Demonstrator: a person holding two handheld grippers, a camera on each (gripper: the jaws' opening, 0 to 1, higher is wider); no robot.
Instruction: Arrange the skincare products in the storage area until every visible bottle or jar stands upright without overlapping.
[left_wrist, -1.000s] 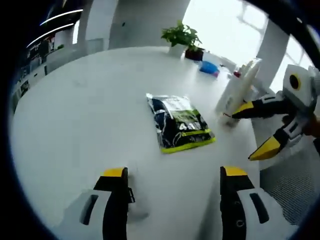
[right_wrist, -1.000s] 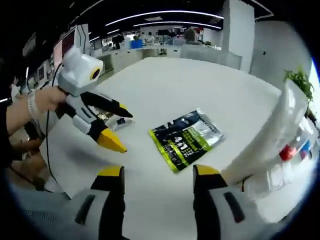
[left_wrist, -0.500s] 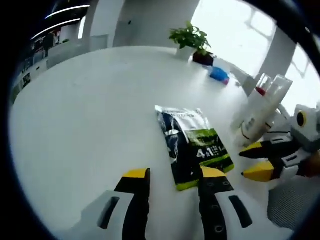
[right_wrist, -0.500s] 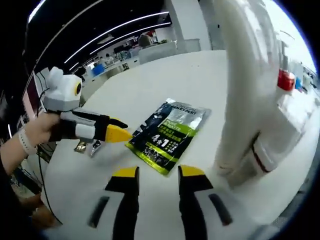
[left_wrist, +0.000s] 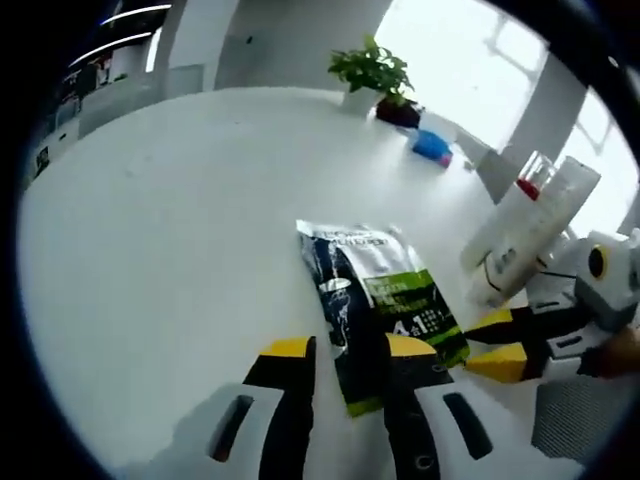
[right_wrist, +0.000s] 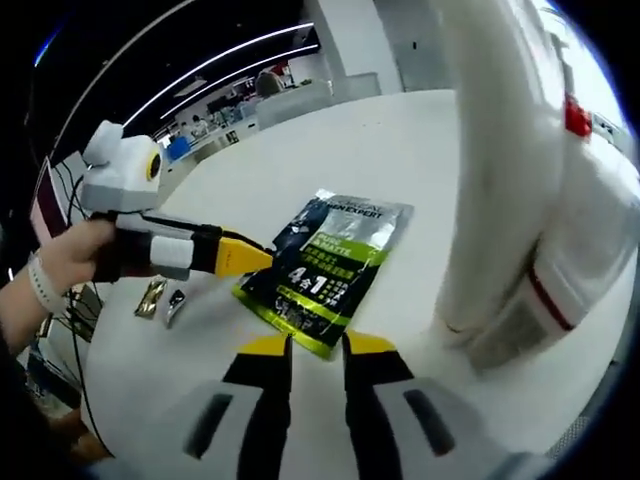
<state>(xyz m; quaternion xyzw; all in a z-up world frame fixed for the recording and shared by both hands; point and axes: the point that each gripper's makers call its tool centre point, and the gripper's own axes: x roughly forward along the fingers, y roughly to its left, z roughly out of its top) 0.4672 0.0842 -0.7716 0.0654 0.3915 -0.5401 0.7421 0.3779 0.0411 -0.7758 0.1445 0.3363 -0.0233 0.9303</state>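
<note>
Sachet (left_wrist: 380, 295) lies flat on table (left_wrist: 160, 220); tubes (left_wrist: 525, 230) lean upright.

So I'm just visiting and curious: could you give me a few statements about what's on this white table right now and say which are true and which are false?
1. A dark and green sachet lies flat on the white table. True.
2. The left gripper is holding a bottle. False: nothing is between its jaws.
3. White tubes stand beside the sachet. True.
4. The potted plant stands on the sachet. False: it sits at the table's far edge.
5. The right gripper has its jaws wide apart. False: they are nearly closed.
</note>
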